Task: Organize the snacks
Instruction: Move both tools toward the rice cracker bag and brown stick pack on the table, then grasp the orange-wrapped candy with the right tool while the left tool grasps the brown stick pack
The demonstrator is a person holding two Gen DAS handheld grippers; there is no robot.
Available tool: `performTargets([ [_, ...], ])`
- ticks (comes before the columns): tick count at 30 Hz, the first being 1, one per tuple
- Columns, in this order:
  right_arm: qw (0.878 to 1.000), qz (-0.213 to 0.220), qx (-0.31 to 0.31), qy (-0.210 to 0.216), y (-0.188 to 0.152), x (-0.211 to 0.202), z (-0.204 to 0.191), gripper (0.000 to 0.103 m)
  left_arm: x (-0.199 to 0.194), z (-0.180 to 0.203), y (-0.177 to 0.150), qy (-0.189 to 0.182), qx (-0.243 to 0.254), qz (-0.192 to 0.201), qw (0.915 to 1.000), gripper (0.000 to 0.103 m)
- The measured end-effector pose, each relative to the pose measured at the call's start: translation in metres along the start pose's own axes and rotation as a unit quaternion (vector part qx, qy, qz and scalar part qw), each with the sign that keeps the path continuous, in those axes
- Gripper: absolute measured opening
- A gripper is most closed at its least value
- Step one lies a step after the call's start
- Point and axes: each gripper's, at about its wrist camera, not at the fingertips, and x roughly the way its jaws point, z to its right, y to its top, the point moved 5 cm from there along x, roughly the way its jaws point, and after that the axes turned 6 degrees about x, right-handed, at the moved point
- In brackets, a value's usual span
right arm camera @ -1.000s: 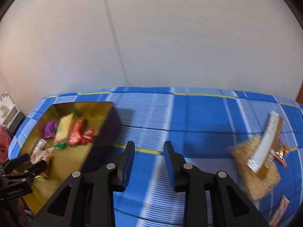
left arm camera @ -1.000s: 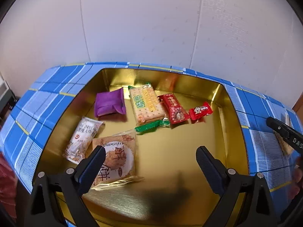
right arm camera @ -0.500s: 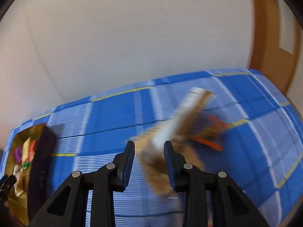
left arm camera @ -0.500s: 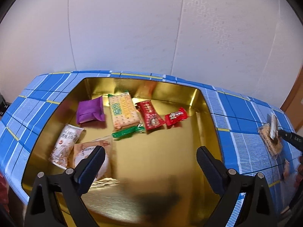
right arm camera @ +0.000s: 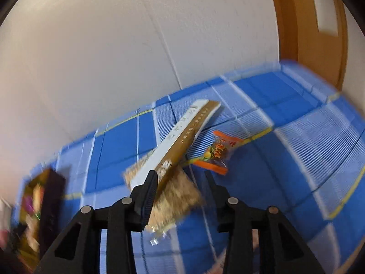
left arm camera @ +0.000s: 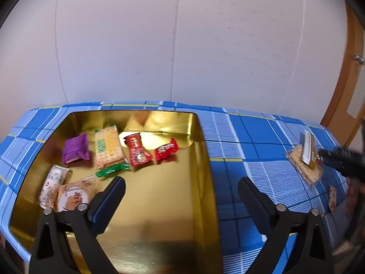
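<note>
The gold tin holds several snacks: a purple pack, a cracker pack, two red packs, a green stick and pale packs. My left gripper hangs over the tin's right wall, its jaws opening wide with nothing between them. On the blue plaid cloth lies a brown crumbly snack pack with a white-and-gold label. My right gripper hovers just over the pack's near end, jaws opening, pads not pressing it. The left wrist view shows that gripper at the pack.
An orange-edged candy pack lies just beyond the crumbly pack. A small packet sits near the cloth's right edge. A white wall stands behind the table and a wooden door at the right. The tin is blurred at far left.
The right gripper swept right from the tin to the crumbly pack, rolled, and its jaws widened. The left view swung right, so the tin now sits left and the cloth shows.
</note>
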Motion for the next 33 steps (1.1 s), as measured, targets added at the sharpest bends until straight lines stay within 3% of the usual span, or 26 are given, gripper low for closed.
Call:
performTargets([
  [3, 0.997, -0.031, 0.061, 0.028, 0.015, 0.02, 0.007, 0.041, 0.003, 0.009, -0.003, 0.002, 0.016, -0.005, 0.9999, 0.101],
  [7, 0.995, -0.004, 0.097, 0.012, 0.029, 0.014, 0.018, 0.041, 0.004, 0.019, -0.004, 0.001, 0.029, -0.006, 0.9996, 0.101],
  [9, 0.996, 0.018, 0.087, 0.008, 0.033, -0.001, 0.021, 0.042, 0.004, 0.025, -0.003, -0.003, 0.028, -0.007, 0.9996, 0.101],
  [11, 0.998, 0.036, 0.046, -0.037, 0.037, -0.008, 0.028, 0.044, 0.007, 0.039, -0.002, -0.02, 0.03, -0.017, 0.9992, 0.101],
  [14, 0.997, 0.028, 0.002, -0.076, 0.04, 0.003, 0.038, 0.044, 0.013, 0.06, -0.003, -0.034, 0.037, -0.032, 0.9982, 0.101],
  [17, 0.998, -0.006, 0.025, -0.059, 0.036, 0.023, 0.049, 0.045, 0.019, 0.084, -0.002, -0.048, 0.04, -0.043, 0.9971, 0.101],
  [19, 0.998, -0.012, 0.049, -0.046, 0.039, 0.033, 0.054, 0.051, 0.022, 0.098, 0.0, -0.054, 0.044, -0.05, 0.9963, 0.101],
  [22, 0.999, -0.023, 0.032, -0.034, 0.041, 0.047, 0.045, 0.051, 0.029, 0.116, 0.008, -0.057, 0.048, -0.063, 0.9952, 0.101],
  [26, 0.997, -0.028, -0.004, -0.069, 0.036, 0.049, 0.039, 0.04, 0.033, 0.133, 0.02, -0.061, 0.048, -0.06, 0.9951, 0.101],
  [30, 0.998, -0.047, 0.021, -0.045, 0.032, 0.043, 0.052, 0.034, 0.043, 0.156, 0.028, -0.069, 0.056, -0.058, 0.9943, 0.101],
  [33, 0.996, -0.057, 0.053, -0.036, 0.028, 0.03, 0.073, 0.033, 0.061, 0.183, 0.03, -0.074, 0.078, -0.08, 0.991, 0.101],
])
